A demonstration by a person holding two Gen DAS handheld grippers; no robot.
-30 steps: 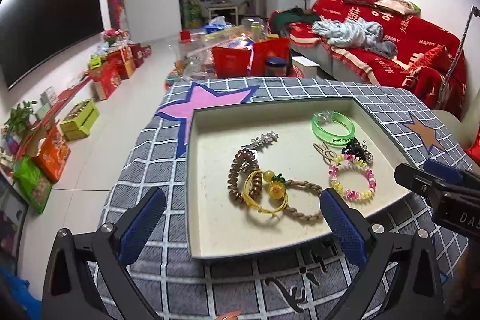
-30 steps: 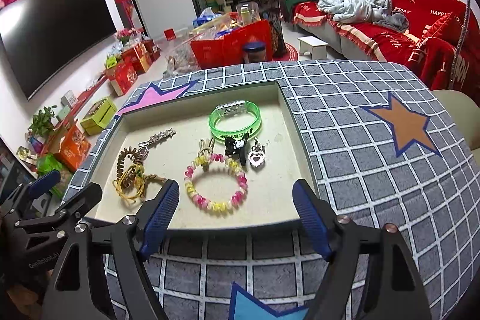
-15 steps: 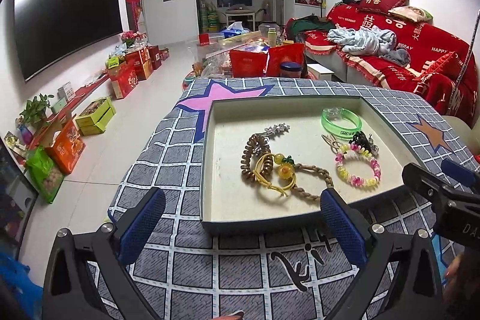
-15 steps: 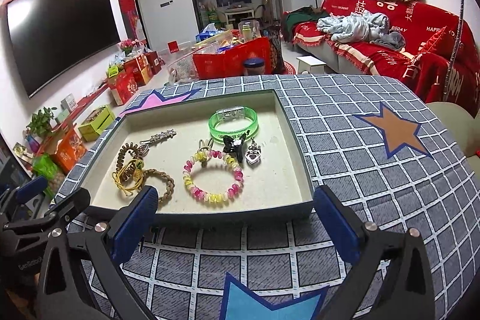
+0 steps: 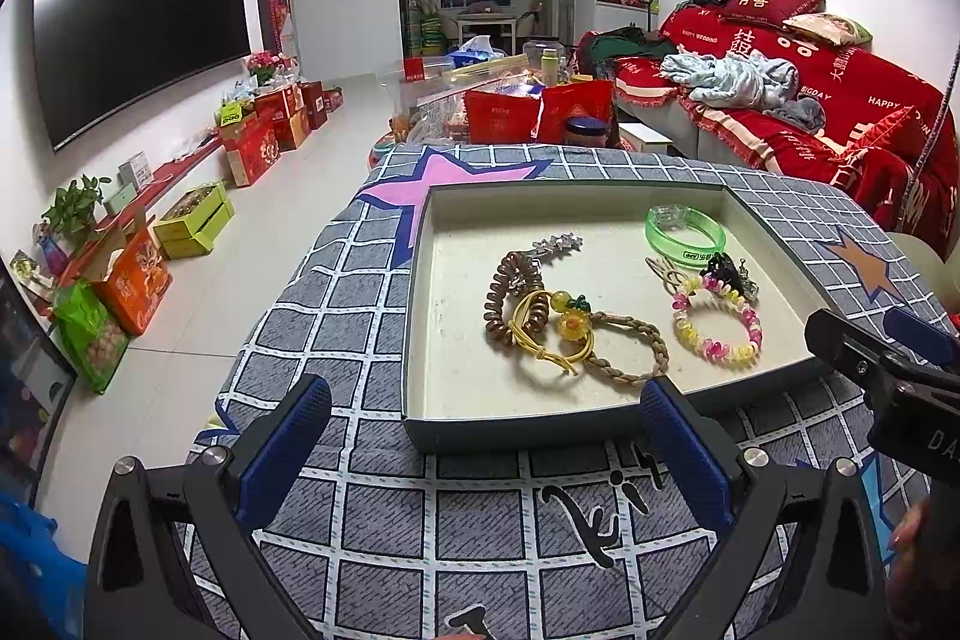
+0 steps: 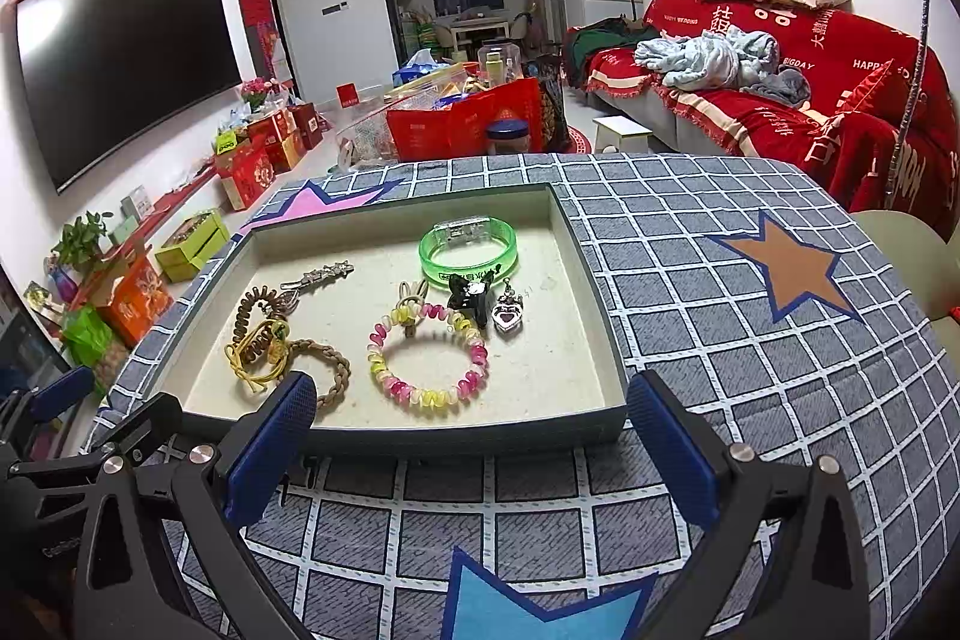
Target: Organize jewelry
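Observation:
A shallow grey tray (image 5: 420, 316) (image 6: 594, 280) sits on the checked cloth and holds the jewelry. In it lie a green bangle (image 5: 685, 230) (image 6: 468, 253), a pink-and-yellow bead bracelet (image 5: 717, 325) (image 6: 429, 358), a brown coil band (image 5: 510, 292), a yellow cord bracelet (image 5: 555, 334), a braided bracelet (image 5: 636, 346), a silver star clip (image 5: 555, 243), a black clip (image 6: 468, 295) and a heart pendant (image 6: 508, 314). My left gripper (image 5: 485, 400) hangs open just before the tray's front wall, toward its left part. My right gripper (image 6: 471, 394) is open at the same wall, further right. Neither holds anything.
The table wears a grey checked cloth (image 6: 690, 244) with coloured stars. A red-covered sofa (image 5: 828, 100) stands to the right, and a large TV (image 5: 138, 34) hangs on the left wall. Gift boxes (image 5: 258, 142) and bags line the floor beyond the table's left edge.
Both grippers have drawn back from over the tray to its front wall. The right jaws have widened. The jewelry has not moved.

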